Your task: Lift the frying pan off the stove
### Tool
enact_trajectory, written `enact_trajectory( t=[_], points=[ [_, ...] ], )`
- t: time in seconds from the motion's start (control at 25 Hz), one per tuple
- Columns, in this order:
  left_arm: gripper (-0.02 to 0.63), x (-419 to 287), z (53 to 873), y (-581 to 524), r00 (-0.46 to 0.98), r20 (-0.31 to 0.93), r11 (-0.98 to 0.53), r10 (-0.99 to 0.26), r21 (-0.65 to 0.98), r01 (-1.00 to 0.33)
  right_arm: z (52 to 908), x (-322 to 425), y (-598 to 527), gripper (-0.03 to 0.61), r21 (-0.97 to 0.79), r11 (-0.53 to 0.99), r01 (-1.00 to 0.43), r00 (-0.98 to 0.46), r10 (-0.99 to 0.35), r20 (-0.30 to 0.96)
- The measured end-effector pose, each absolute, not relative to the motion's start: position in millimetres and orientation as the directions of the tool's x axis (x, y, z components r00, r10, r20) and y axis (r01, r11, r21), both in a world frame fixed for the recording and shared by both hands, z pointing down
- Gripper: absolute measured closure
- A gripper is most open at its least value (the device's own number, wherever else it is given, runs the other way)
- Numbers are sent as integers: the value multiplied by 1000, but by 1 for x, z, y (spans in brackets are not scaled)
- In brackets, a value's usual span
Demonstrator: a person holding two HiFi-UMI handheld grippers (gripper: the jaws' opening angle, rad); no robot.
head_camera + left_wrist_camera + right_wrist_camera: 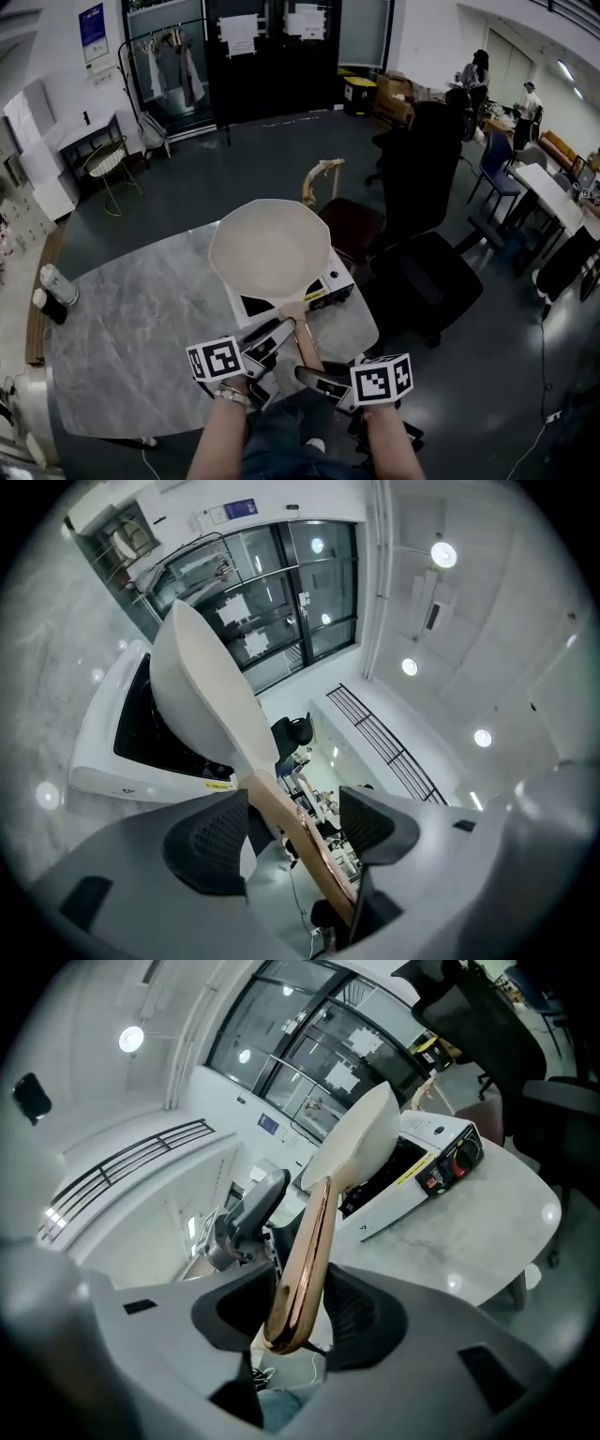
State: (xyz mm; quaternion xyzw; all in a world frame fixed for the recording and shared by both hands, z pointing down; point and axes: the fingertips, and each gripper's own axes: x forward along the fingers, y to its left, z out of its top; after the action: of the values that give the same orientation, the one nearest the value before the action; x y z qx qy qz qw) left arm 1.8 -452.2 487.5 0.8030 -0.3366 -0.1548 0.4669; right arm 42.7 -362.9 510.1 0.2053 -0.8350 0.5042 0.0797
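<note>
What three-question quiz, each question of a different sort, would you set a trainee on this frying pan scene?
1. True or false: the frying pan holds food.
2. What runs between the jaws of both the left claw and the right claw? A. the pan's handle B. a spoon C. a cable
3. Name the claw that stands nearer the handle's free end.
Key: 1 false, the pan is empty; 2 A; 3 the right claw.
</note>
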Motion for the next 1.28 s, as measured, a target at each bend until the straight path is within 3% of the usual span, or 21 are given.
enact_trajectory(
  t=[0.24,0.36,0.68,0.8,1.0,1.28],
  points=[
    [299,15,503,-475,765,52,-313,-642,894,-322,508,41,-360,397,-793,423,-438,-898,-251,362],
    [299,29,500,-486,795,-25,-315,-606,926,-211,509,41,-359,394,-783,429,-451,-892,-247,379],
    [307,48,511,-513,808,-15,-251,-589,954,-166,512,40,-354,394,-766,451,-459,-889,-229,397],
    [380,44,521,-523,791,37,-234,-610,946,-225,516,41,-354,393,-748,466,-473,-881,-219,420],
    [393,47,529,-521,799,94,-236,-594,929,-285,528,46,-352,393,-698,500,-513,-853,-204,481],
    [399,46,528,-521,784,117,-217,-609,926,-307,525,48,-353,390,-719,504,-479,-875,-203,440]
  ],
)
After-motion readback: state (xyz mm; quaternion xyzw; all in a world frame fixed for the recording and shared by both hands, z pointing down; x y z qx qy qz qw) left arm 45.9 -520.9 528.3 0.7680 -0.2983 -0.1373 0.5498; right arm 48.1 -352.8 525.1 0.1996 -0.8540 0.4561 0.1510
